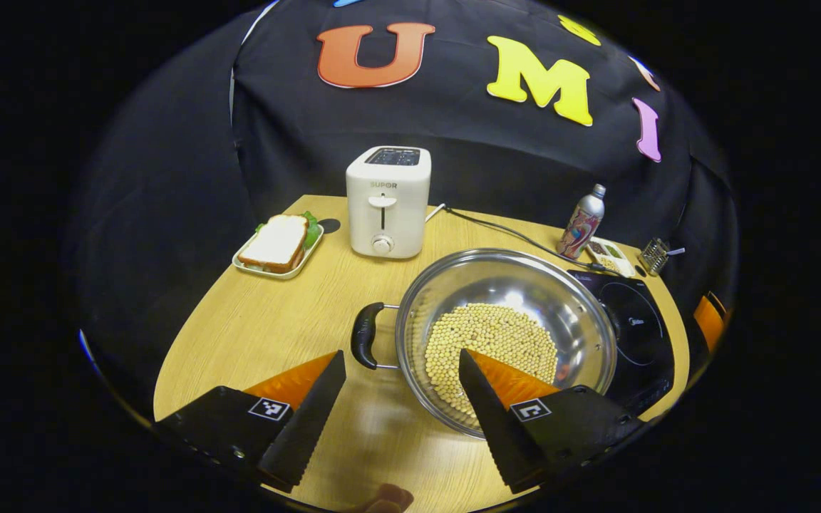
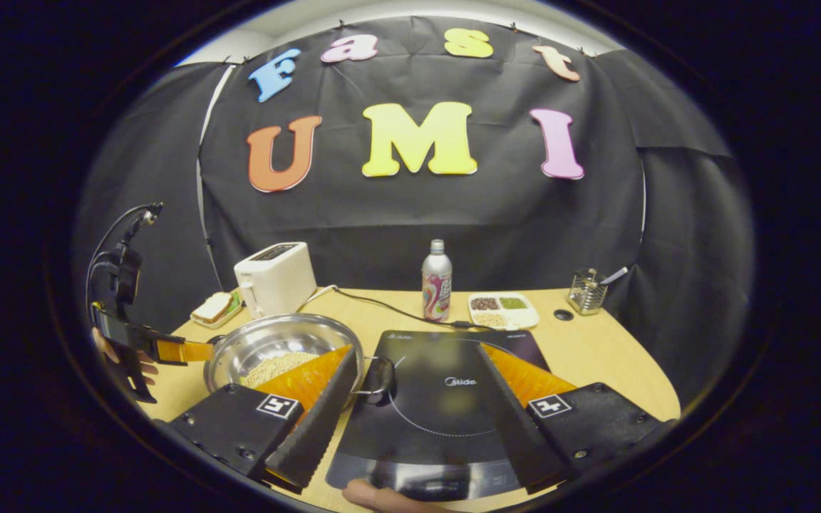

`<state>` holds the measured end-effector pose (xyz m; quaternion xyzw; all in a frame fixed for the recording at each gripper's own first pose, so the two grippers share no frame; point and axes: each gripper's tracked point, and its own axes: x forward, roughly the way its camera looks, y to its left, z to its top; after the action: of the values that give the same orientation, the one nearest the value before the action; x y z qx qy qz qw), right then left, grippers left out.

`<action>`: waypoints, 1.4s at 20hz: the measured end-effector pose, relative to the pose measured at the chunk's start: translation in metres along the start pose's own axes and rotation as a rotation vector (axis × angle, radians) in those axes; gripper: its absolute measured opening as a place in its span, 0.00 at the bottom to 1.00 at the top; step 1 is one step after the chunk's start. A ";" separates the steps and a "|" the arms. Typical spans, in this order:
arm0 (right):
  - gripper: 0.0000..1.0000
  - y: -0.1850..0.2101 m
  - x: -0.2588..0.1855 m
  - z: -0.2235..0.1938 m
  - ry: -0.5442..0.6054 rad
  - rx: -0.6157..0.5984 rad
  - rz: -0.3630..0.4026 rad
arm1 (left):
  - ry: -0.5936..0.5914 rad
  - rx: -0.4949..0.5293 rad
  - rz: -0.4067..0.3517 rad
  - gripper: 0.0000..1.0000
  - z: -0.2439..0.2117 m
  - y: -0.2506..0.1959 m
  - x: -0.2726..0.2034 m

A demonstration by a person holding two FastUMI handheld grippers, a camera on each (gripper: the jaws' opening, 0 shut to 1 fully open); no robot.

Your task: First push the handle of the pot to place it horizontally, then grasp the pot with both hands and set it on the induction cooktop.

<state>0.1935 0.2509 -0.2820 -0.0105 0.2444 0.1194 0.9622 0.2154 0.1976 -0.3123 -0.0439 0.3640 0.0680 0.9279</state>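
Left gripper spread wide above the wooden table.
Ahead of its fingers stands a shiny round steel pot of pale beans; one finger overlaps the bowl, and the pot's black loop handle lies just past the gap. Beyond, a white toaster; beside the pot's far rim, a black induction cooktop.

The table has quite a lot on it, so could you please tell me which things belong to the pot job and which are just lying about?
Part of the job:
- pot, holding beans
- its handle
- induction cooktop
- left gripper and right gripper, jaws apart

Just lying about:
- toaster
- sandwich tray
- bottle
- divided snack dish
- wire holder
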 end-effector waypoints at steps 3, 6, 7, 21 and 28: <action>1.00 0.012 0.032 -0.016 0.061 0.018 0.015 | 0.028 -0.004 -0.008 0.96 -0.004 0.003 0.021; 0.99 0.020 0.067 -0.036 0.132 0.021 0.016 | 0.053 -0.017 -0.016 0.96 -0.005 0.006 0.039; 1.00 0.024 0.078 -0.043 0.156 0.022 0.019 | 0.064 -0.013 -0.012 0.96 -0.007 0.008 0.045; 0.92 0.042 0.129 -0.079 0.275 -0.002 -0.021 | 0.131 0.020 -0.009 0.74 -0.017 0.010 0.082; 0.64 0.045 0.134 -0.075 0.294 0.035 0.012 | 0.134 0.035 -0.055 0.66 -0.017 0.006 0.080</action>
<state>0.2618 0.3190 -0.4094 -0.0094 0.3847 0.1180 0.9154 0.2609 0.2092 -0.3795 -0.0419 0.4252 0.0331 0.9035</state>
